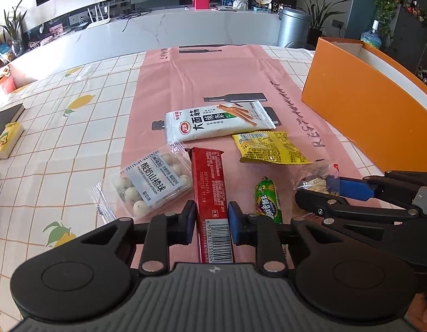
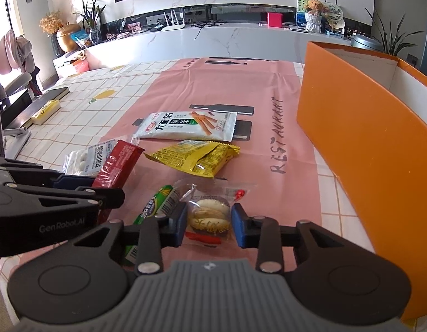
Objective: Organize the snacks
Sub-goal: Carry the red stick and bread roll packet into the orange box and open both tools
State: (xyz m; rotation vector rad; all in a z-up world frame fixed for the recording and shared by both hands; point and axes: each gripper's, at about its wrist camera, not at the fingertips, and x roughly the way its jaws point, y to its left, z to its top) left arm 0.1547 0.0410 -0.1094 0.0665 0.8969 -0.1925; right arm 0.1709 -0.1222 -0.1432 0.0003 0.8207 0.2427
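left gripper (image 1: 212, 221) clamped on red bar (image 1: 212, 191), stiff, light (hold mid-length) | right gripper (image 2: 208, 222) closed on clear biscuit pack (image 2: 209, 213), fragile, on pink mat (image 1: 213, 77)

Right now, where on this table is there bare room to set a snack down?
Free: the pink mat beyond the white packet, and the checked cloth left of the mat. Crowded: the near mat, around the red bar and yellow packet.

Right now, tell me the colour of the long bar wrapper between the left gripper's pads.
Red, clearest in the left wrist view.
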